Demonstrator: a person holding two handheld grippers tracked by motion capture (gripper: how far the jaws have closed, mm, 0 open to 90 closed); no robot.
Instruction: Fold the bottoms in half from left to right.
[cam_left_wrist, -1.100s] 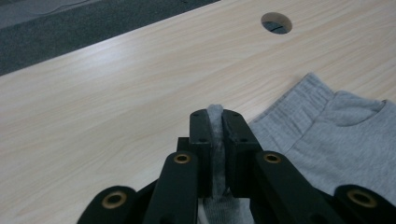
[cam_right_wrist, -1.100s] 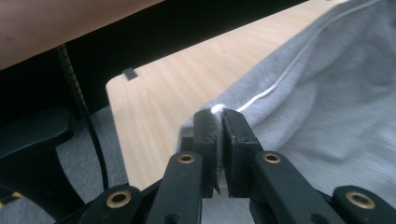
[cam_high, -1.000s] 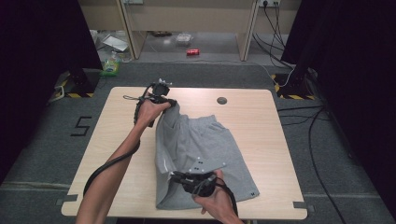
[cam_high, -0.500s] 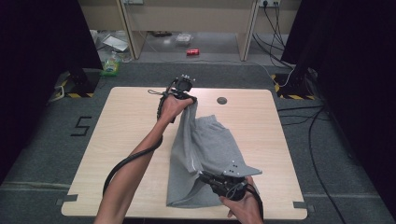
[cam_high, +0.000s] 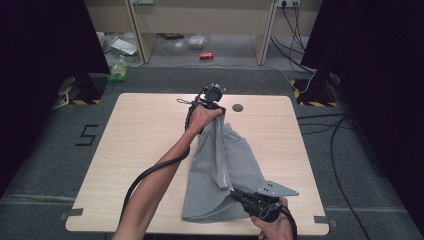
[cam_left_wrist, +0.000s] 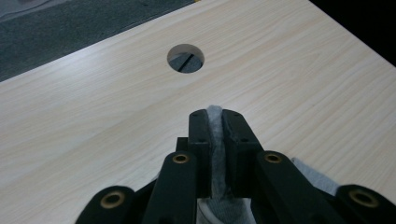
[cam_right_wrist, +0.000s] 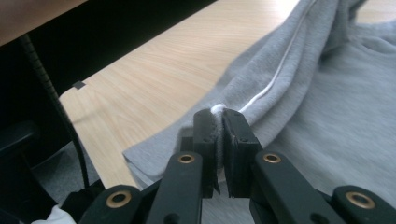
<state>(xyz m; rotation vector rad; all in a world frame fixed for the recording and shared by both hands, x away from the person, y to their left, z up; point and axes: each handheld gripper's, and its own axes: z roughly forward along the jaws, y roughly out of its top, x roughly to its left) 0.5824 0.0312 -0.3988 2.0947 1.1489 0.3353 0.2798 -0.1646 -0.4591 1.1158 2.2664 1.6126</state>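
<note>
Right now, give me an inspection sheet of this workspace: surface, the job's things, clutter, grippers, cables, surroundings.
Surface: light wooden table, with a round cable hole near the far edge.
Job's things: grey cotton garment, part lifted off the table, stretched between both grippers.
Clutter: nothing seen on the table.
Grippers: left gripper shut on the garment's far end; right gripper shut on an edge near the front.
Cables: black cable trails along the left forearm; floor cables lie at the right.
Surroundings: grey carpet, red can and green bottle on the floor beyond.
</note>
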